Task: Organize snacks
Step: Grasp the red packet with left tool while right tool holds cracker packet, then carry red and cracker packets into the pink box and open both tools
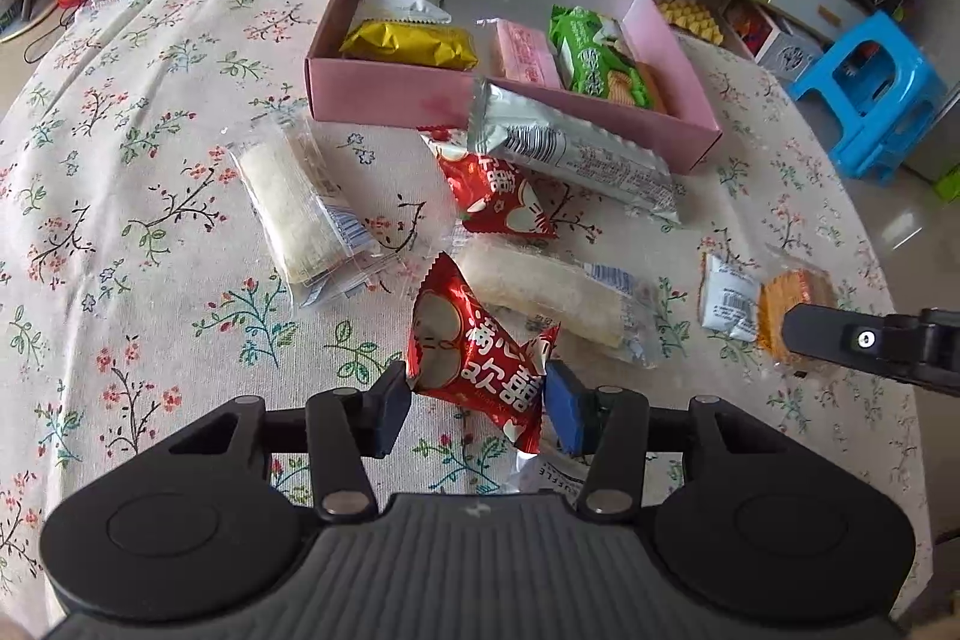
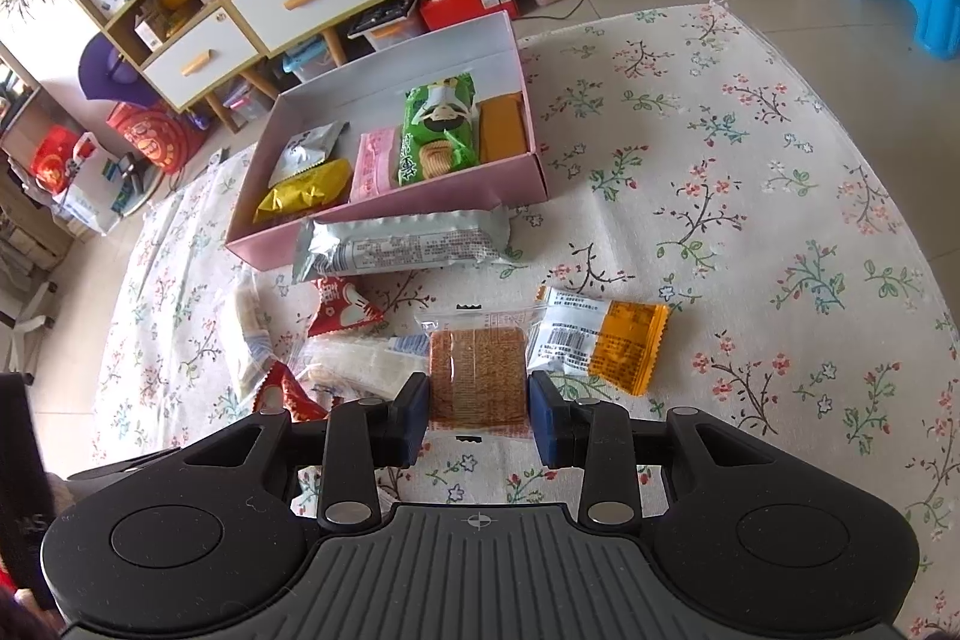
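Pinching the light, crinkly red candy packet [image 1: 480, 358] across its puffed middle, the left tongs [image 1: 477, 409] hold it, while the right tongs [image 2: 479, 421] clamp a brittle cracker pack [image 2: 477, 376] by its sides above the table [image 2: 750, 160].

Both wrist fisheyes look steeply down, close over the floral tablecloth [image 1: 150, 160]. Shared: pink box [image 1: 372, 97] [image 2: 384, 220], silver packet [image 1: 576, 154] [image 2: 414, 244], cabinets behind.
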`<act>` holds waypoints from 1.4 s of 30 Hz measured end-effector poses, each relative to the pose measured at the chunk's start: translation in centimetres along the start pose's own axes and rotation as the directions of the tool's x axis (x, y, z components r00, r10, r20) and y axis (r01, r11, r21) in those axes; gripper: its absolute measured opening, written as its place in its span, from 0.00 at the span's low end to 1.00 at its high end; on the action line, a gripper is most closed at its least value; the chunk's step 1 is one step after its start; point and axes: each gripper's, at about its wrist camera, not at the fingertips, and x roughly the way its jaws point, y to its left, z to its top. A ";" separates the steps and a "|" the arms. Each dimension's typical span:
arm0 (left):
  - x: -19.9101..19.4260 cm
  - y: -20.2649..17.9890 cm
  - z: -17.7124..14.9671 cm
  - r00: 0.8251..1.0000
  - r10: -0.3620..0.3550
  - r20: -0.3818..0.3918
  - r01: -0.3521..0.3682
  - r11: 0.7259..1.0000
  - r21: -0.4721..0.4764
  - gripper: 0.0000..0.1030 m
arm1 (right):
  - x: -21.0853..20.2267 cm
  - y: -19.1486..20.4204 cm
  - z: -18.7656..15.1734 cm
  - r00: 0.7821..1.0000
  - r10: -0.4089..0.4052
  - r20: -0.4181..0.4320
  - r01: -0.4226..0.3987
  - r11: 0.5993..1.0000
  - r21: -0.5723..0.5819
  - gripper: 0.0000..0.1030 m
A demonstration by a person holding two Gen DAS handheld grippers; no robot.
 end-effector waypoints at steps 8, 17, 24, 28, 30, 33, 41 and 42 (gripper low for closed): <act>-2.4 0.9 0.2 0.997 -0.021 0.072 0.023 0.999 -0.030 0.43 | -0.2 -0.3 0.1 1.000 0.002 0.009 -0.002 1.000 0.010 0.32; -2.7 1.1 0.5 0.996 -0.008 0.088 0.011 0.999 -0.033 0.44 | -0.3 -0.9 0.5 1.000 -0.006 0.021 0.006 0.999 0.036 0.32; -3.0 1.4 0.5 0.995 -0.002 0.095 0.007 0.999 -0.045 0.44 | -0.2 -1.0 0.5 1.000 -0.012 0.021 0.011 0.999 0.036 0.32; -3.0 1.4 0.8 0.995 -0.002 0.098 0.007 0.999 -0.052 0.44 | -0.2 -1.0 0.5 1.000 -0.013 0.023 0.012 0.999 0.036 0.32; -3.1 1.3 1.0 0.994 0.005 0.108 0.000 0.999 -0.047 0.44 | -0.2 -1.0 0.6 1.000 -0.015 0.026 0.014 0.999 0.034 0.32; -3.1 1.4 1.5 0.992 0.019 0.122 -0.013 0.999 -0.047 0.44 | -0.2 -1.1 0.9 0.999 -0.020 0.033 0.018 0.999 0.037 0.32; -2.5 1.4 2.6 0.990 0.044 0.136 -0.035 0.997 -0.066 0.44 | -0.5 -1.2 1.8 0.997 -0.035 0.072 0.032 0.999 0.033 0.32; -2.6 1.4 2.8 0.988 0.046 0.146 -0.037 0.997 -0.064 0.44 | -0.4 -1.2 2.0 0.996 -0.041 0.074 0.038 0.999 0.033 0.32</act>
